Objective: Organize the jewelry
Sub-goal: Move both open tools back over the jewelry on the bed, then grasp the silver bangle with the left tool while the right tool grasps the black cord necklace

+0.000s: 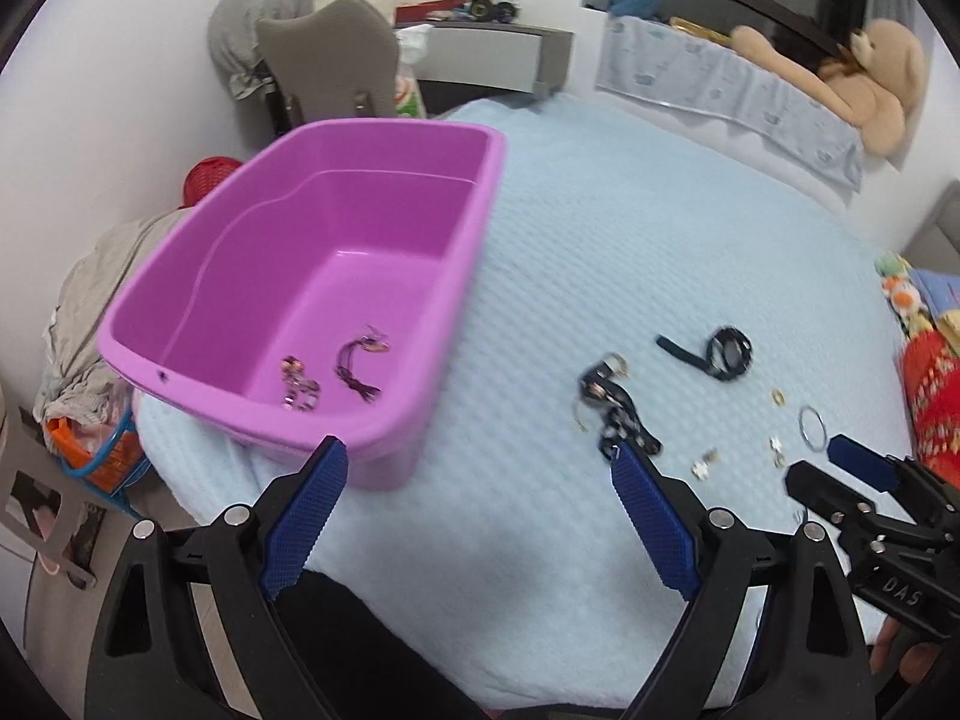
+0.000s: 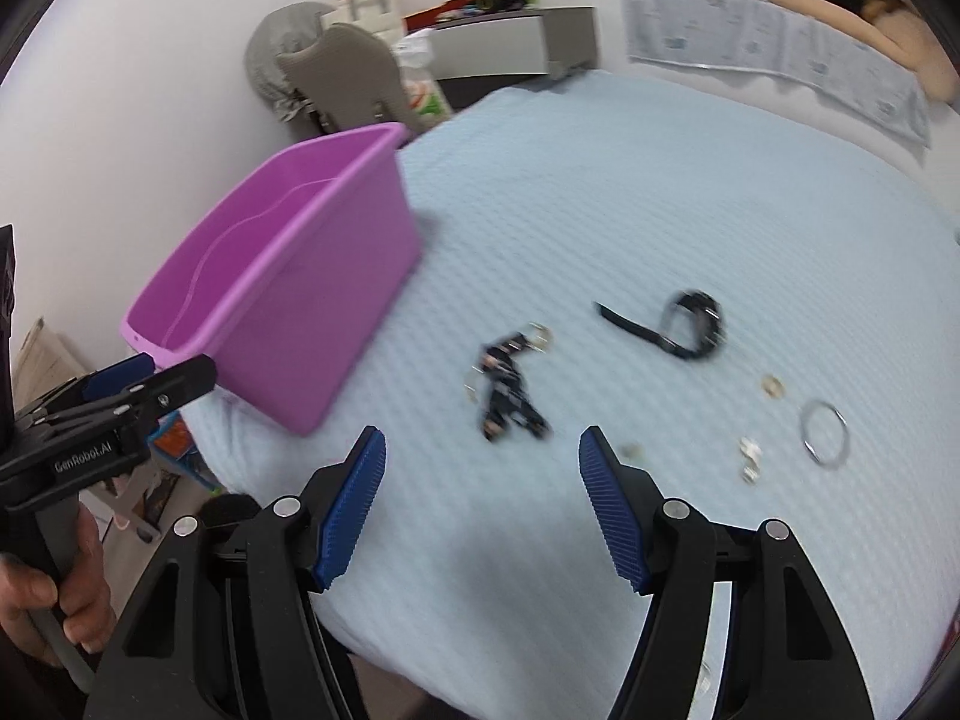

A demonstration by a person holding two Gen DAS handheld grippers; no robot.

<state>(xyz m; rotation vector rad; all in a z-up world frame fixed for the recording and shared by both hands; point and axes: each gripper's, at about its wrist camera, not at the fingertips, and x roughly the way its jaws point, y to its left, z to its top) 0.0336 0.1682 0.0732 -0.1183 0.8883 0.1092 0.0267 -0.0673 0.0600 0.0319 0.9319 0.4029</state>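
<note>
A purple plastic tub point(image 1: 180, 324) point(image 2: 312, 336) stands on the light blue bedspread and holds two small pieces of jewelry point(image 1: 359, 363). On the bed lie a black tangled piece point(image 1: 612, 402) point(image 2: 507, 387), a black watch point(image 1: 726, 354) point(image 2: 690, 324), a silver bangle point(image 1: 811, 421) point(image 2: 825, 426), a small ring point(image 2: 772, 387) and small earrings point(image 2: 750, 456). My left gripper point(image 1: 480, 456) is open and empty by the tub's near corner. My right gripper point(image 2: 483, 444) is open and empty, just short of the black tangled piece.
A grey chair point(image 1: 336, 54) and a cluttered shelf point(image 1: 480, 6) stand behind the bed. A plush bear point(image 1: 870, 78) lies at the headboard. Toys point(image 1: 924, 324) sit at the bed's right edge. Laundry and an orange basket point(image 1: 102, 450) are left of the bed.
</note>
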